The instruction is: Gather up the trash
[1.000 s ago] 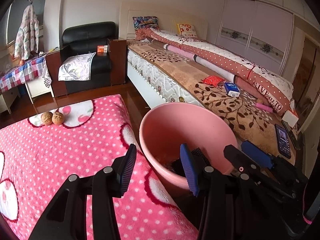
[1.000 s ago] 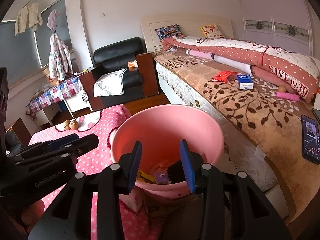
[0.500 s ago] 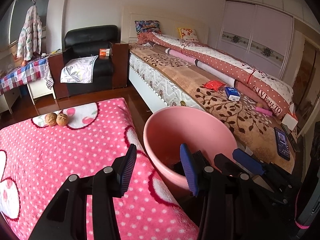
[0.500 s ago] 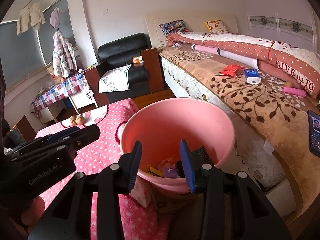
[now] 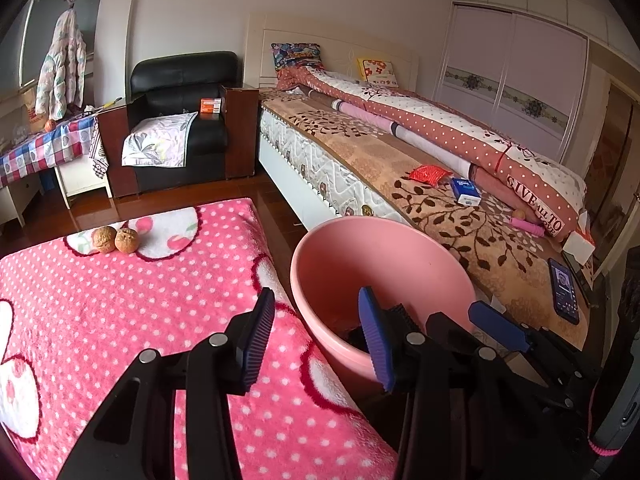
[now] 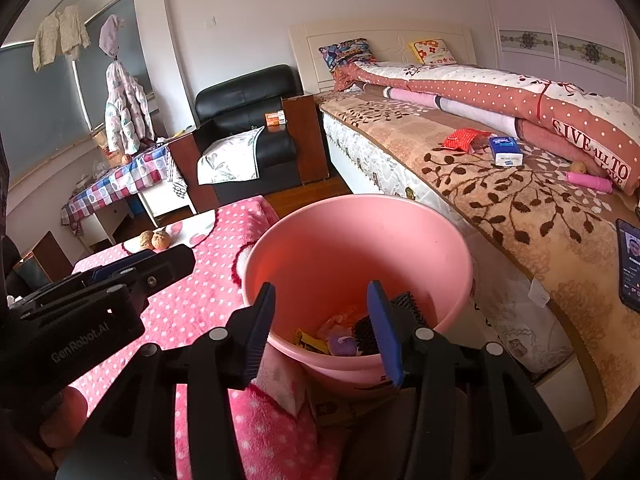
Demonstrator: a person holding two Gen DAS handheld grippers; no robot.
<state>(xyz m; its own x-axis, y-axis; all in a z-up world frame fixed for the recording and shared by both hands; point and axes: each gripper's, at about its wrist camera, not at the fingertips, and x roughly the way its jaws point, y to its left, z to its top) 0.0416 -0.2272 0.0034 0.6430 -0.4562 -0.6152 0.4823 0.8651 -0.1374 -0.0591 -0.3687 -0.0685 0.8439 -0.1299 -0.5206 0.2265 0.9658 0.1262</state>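
Left wrist view: left claw (image 5: 316,340) spread wide, nothing between the pads, closing a touch. Left finger is over the pink polka-dot blanket (image 5: 120,320) on the counter, right finger over the near rim of the pink bucket (image 5: 384,240). Bucket sits between counter and bed (image 5: 460,216), just beside both. Two walnuts (image 5: 116,239) sit touching each other at the far end of the blanket. On the bed: red wrapper (image 5: 430,173), blue-and-white box (image 5: 466,192) near it, pink tube (image 5: 528,226) by the rolled quilt, phone (image 5: 563,290) at the near edge. Part of the right claw (image 5: 496,330) shows low right, beside the bucket.

Right wrist view: right claw (image 6: 324,328) is over the bucket's (image 6: 360,240) near rim, jaws opening, empty; nothing gripped. Trash (image 6: 332,338) lies at the bucket bottom: yellow and purple bits plus pale wrappers, can't tell exactly what each is. Left claw's black body (image 6: 100,300) fills the left side, over the blanket (image 6: 208,292). Walnuts (image 6: 154,240) beyond it. Red wrapper (image 6: 464,138), box (image 6: 505,151), pink tube (image 6: 590,182) on the bed; phone (image 6: 630,264) at the right edge.
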